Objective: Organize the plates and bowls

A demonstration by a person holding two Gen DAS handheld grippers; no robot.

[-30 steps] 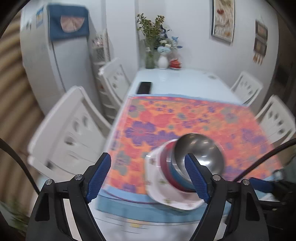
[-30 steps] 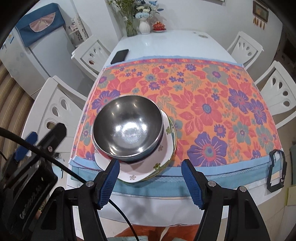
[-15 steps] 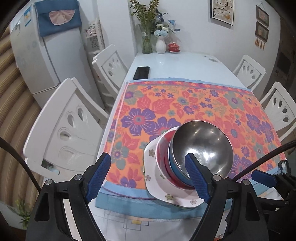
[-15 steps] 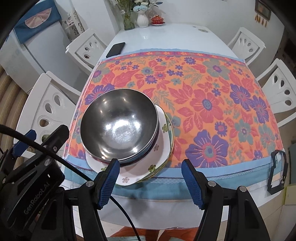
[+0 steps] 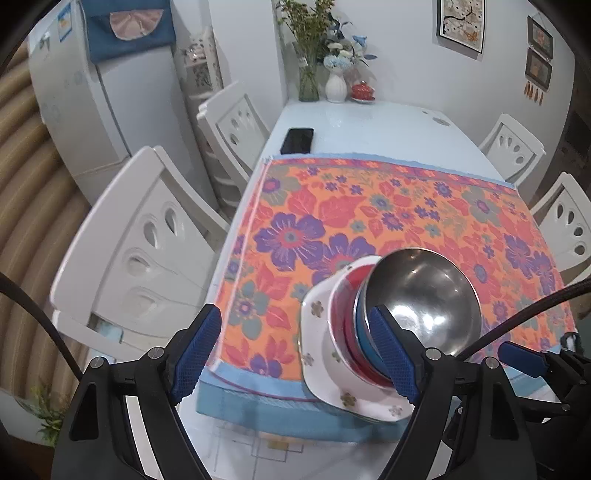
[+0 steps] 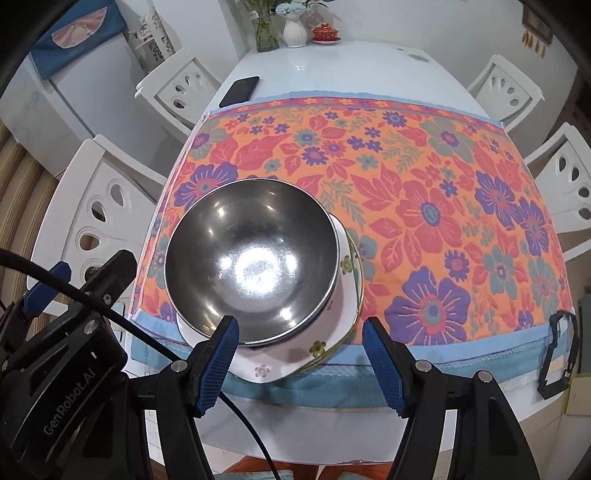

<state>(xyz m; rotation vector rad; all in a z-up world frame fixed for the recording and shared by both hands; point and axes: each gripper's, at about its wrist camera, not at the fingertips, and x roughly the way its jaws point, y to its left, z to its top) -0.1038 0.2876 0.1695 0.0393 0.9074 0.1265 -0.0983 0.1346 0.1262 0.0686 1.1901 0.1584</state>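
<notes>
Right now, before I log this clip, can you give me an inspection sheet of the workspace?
Surface: white dining table, orange floral cloth over its near part.
Job's things: shiny steel bowl tops a stack on a white flowered plate at the near left edge; red and blue rims sit between.
Clutter: black phone, vases, black clip.
Tools: left tool and right tool open, holding nothing.
Cables: black cable crosses the left tool.
Surroundings: white chairs, fridge.

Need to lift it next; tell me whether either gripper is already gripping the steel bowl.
No: in the right wrist view the steel bowl sits free atop the stack, with the right gripper open beside it.
</notes>
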